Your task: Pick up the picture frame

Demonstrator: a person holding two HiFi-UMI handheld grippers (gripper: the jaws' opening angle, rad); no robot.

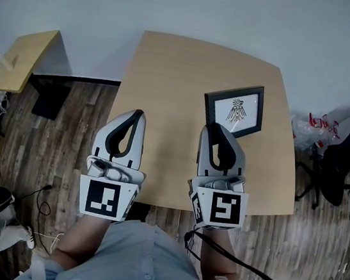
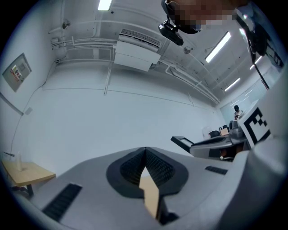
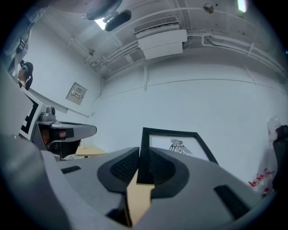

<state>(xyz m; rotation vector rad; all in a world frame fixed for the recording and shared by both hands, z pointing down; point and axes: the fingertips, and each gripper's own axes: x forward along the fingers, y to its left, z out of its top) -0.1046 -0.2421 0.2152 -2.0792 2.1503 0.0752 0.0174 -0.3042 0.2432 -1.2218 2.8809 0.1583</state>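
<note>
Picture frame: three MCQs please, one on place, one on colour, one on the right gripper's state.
1. Where on the table is the picture frame?
A) left half
B) right half
C) off it, on the floor
2. Its border colour?
A) black
B) white
C) red
3. The right gripper is:
A) open, empty
B) shut on the frame's edge
C) shut on nothing

Answers:
1 B: the head view shows it right of centre.
2 A: the border is black in both views.
3 B: the right gripper view shows the black edge pinched between both pads.
</note>
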